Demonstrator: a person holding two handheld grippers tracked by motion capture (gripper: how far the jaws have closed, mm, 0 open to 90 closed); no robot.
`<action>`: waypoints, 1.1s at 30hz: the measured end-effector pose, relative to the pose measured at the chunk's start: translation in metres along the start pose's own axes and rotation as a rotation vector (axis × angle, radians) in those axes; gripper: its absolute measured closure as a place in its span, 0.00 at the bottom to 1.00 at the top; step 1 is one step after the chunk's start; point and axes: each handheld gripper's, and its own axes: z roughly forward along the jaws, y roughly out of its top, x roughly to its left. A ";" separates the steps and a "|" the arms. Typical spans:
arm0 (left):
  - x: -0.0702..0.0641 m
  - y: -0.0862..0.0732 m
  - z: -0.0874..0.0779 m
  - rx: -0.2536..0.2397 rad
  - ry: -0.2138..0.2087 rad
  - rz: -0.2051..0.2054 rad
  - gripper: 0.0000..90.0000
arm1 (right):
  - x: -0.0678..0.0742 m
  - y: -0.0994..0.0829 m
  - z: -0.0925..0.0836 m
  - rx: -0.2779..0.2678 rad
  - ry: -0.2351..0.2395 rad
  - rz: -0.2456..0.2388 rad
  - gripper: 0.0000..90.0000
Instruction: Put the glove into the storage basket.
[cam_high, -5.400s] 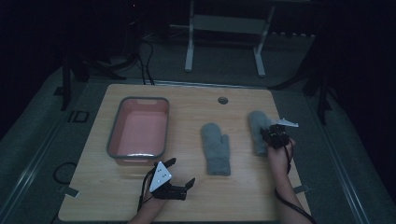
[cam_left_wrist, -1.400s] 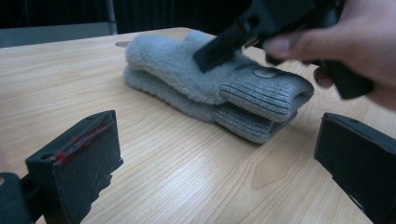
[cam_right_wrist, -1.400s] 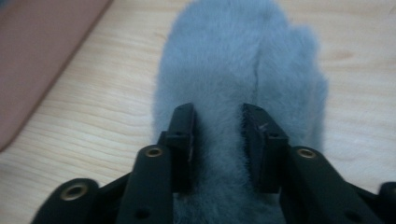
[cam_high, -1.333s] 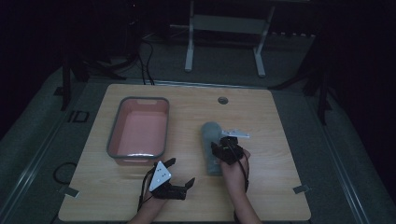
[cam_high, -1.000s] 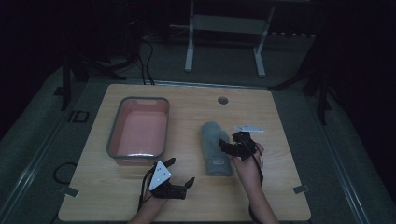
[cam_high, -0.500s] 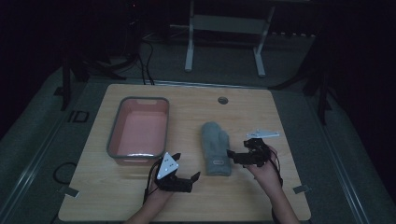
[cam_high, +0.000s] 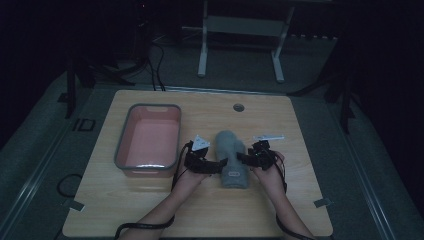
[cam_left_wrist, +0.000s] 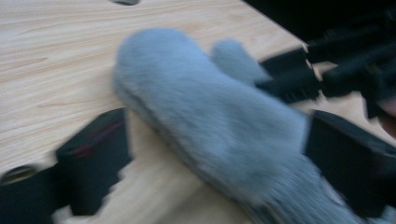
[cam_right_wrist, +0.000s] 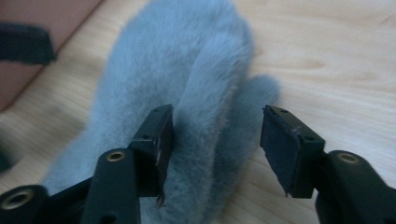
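**Now: both hand-held grippers at the stacked mittens**

Left hand-held gripper (cam_high: 220, 165): moved in from the near edge; jaws closing, unclamped, astride the grey mitten (cam_high: 231, 159).
Right hand-held gripper (cam_high: 245, 157): jaws narrowing around the thumb side, one pad short of contact.
Likely a two-sided lift toward the pink tray (cam_high: 148, 141).
Lower mitten hidden; left gripper view blurred.
Tabletop (cam_high: 295, 130) otherwise bare.

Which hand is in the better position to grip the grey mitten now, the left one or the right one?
Probably the right. The right gripper already straddles the grey mitten's edge near the thumb, its jaws closing. The left gripper also has the mitten between its jaws, but they stand wider apart.
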 end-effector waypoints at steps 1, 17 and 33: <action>0.003 0.000 0.005 0.010 -0.009 -0.011 0.16 | -0.002 -0.002 0.004 0.010 -0.001 0.009 0.45; 0.016 0.001 0.049 0.193 -0.011 -0.052 0.26 | -0.021 -0.016 0.021 0.089 0.094 0.059 0.44; 0.013 0.004 0.059 0.220 -0.122 -0.030 0.78 | -0.019 -0.012 0.024 0.113 0.160 0.012 0.81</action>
